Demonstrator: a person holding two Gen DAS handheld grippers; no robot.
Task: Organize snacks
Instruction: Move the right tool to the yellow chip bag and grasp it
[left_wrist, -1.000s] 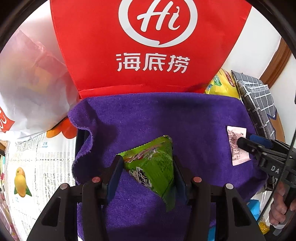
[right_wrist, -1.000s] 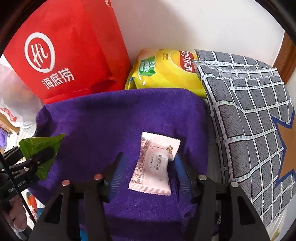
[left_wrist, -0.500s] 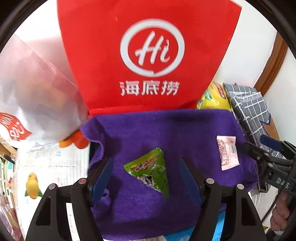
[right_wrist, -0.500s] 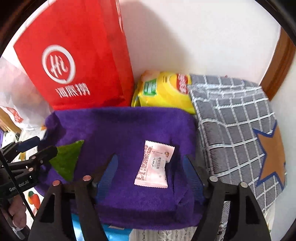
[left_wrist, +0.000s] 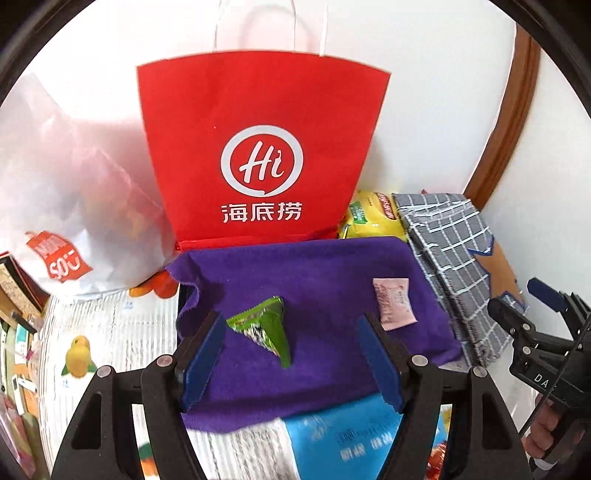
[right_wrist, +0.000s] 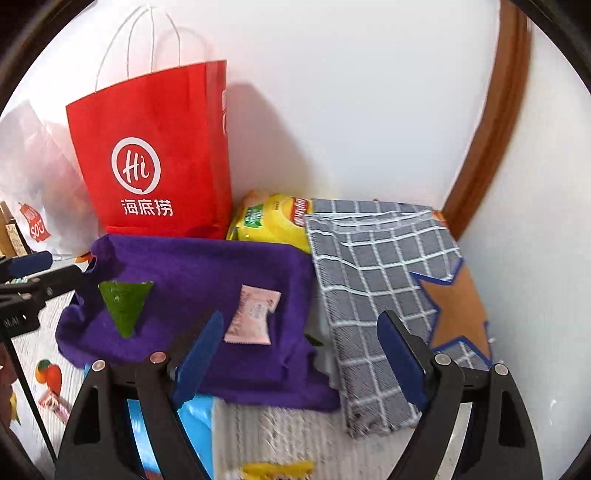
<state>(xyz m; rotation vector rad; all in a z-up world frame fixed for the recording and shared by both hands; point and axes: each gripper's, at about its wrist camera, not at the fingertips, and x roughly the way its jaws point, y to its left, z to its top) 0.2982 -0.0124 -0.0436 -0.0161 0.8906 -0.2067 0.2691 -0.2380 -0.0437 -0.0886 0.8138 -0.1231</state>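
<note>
A green triangular snack packet (left_wrist: 266, 328) lies on the purple cloth (left_wrist: 306, 269), just beyond my open, empty left gripper (left_wrist: 291, 354). It also shows in the right wrist view (right_wrist: 125, 305). A pink snack packet (left_wrist: 393, 302) lies on the right part of the cloth; in the right wrist view the pink packet (right_wrist: 253, 320) lies left of and beyond my open, empty right gripper (right_wrist: 301, 358). The purple cloth (right_wrist: 207, 273) covers a raised box-like thing. The right gripper shows in the left wrist view (left_wrist: 532, 314) at the right edge.
A red paper bag (left_wrist: 258, 147) stands against the wall behind the cloth. A yellow chip bag (right_wrist: 269, 221) and a grey checked cloth (right_wrist: 380, 280) lie to the right. A white plastic bag (left_wrist: 62, 206) sits left. A blue package (left_wrist: 343, 439) lies in front on the fruit-print tablecloth (left_wrist: 92, 350).
My left gripper opened, released the green packet onto the purple cloth and pulled back. My right gripper also opened wider and pulled back from the pink packet.
</note>
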